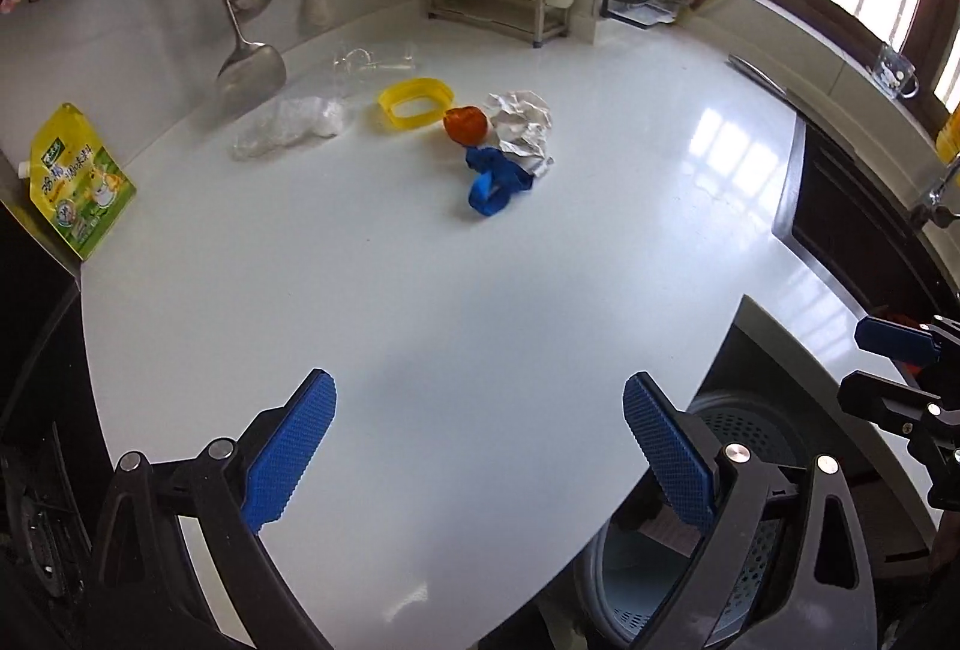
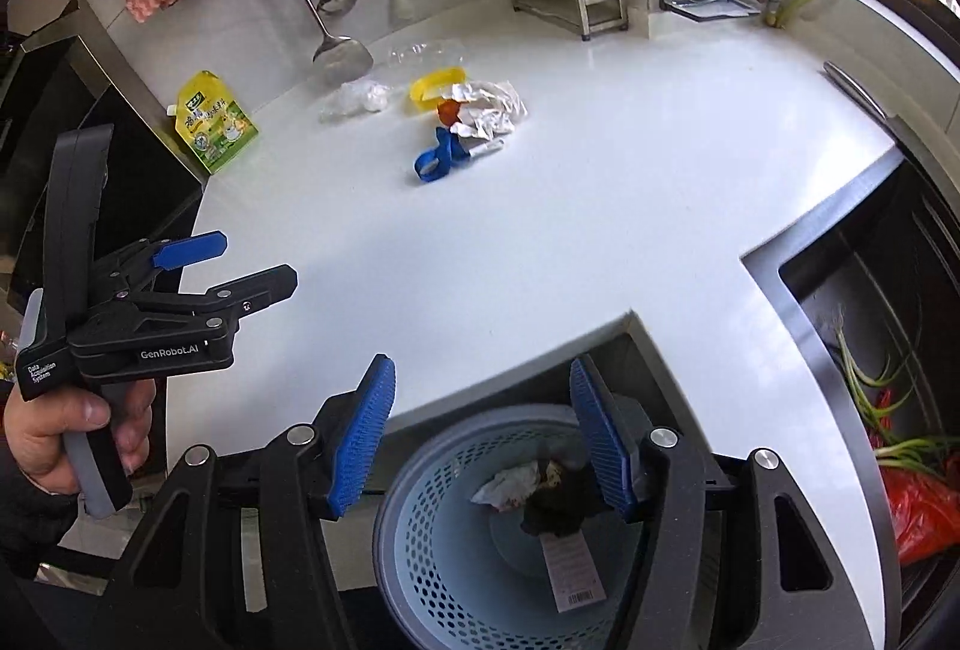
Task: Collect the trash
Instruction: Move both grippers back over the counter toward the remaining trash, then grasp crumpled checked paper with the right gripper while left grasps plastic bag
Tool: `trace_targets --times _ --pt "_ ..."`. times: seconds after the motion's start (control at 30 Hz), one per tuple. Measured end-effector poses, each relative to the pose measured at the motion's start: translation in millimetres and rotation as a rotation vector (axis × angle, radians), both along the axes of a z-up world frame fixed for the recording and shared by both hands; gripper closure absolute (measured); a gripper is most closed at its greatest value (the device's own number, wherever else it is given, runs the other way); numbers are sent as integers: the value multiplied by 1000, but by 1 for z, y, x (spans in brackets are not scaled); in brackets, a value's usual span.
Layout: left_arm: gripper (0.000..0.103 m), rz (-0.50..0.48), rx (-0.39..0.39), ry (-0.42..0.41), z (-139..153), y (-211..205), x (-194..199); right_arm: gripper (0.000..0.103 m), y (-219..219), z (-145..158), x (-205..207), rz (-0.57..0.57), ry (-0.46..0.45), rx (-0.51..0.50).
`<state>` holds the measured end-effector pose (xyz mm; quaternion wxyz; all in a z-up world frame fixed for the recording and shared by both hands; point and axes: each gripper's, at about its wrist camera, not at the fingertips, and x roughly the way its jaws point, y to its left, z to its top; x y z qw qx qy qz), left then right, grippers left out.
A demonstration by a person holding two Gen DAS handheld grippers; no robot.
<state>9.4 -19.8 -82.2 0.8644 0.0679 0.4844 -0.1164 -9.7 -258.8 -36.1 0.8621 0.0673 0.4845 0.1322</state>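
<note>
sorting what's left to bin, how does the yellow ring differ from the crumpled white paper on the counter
The yellow ring is a smooth, rigid-looking oval band with an open middle; the crumpled white paper is a creased, irregular wad with no hole. The ring is bright yellow, the paper white with grey folds. The ring sits nearer the wall, the paper to its right in the left wrist view. Both lie loose on the white counter, neither in a gripper.

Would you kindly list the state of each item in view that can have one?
Left gripper: open, empty.
Right gripper: open, empty.
Perforated pale-blue waste basket: upright, holding some trash.
Crumpled white paper: lying on the white countertop.
Yellow plastic ring: lying flat.
Green-yellow spouted pouch: propped up.
</note>
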Motion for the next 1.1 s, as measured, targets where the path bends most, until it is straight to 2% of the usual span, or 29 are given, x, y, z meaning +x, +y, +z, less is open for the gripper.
trace_targets --times 0.33,0.6,0.9,1.1 --pt "8 88 4 -53 17 56 55 43 37 18 68 33 -71 -26" --pt "8 146 14 -62 15 91 108 42 60 17 125 25 -86 -34" --pt "8 168 17 -59 4 109 160 41 70 -3 194 -2 -56 -54" --pt "8 177 5 -33 -9 112 183 41 72 -39 237 2 8 -92"
